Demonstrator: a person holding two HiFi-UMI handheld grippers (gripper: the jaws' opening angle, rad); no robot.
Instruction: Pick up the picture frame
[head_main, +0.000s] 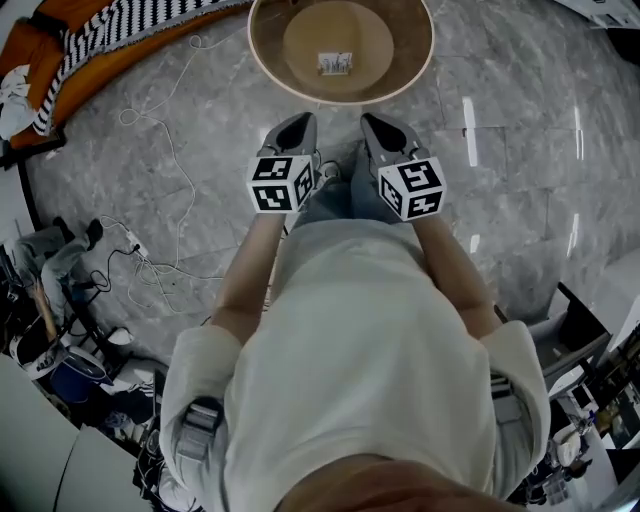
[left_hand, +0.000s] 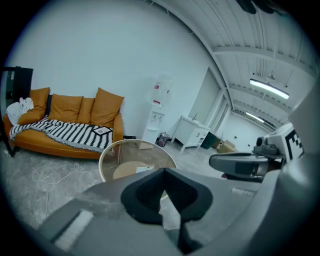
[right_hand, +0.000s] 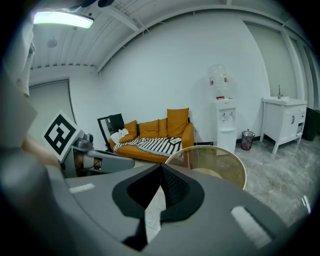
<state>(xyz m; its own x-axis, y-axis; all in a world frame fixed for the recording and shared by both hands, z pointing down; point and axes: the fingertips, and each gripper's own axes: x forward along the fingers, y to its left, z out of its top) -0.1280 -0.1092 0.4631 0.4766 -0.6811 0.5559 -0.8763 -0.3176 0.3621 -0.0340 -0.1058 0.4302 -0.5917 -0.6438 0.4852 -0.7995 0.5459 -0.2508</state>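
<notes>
A small dark-edged picture frame (left_hand: 101, 130) lies flat on the striped blanket of the orange sofa (left_hand: 65, 107); the right gripper view shows the frame (right_hand: 176, 141) too. A round glass table with a wooden rim (head_main: 262, 60) stands just ahead of me, with a small white printed card (head_main: 336, 63) under or on its glass. My left gripper (head_main: 297, 125) and right gripper (head_main: 375, 125) are held side by side at the table's near edge, both shut with nothing between the pads. Both point toward the table, far from the sofa.
White cables (head_main: 160, 150) trail over the grey marble floor on the left. A water dispenser (left_hand: 157, 107), a small bin (left_hand: 163, 139) and a white cabinet (left_hand: 192, 132) stand along the far wall. Bags and gear (head_main: 60, 300) crowd the floor behind me on the left.
</notes>
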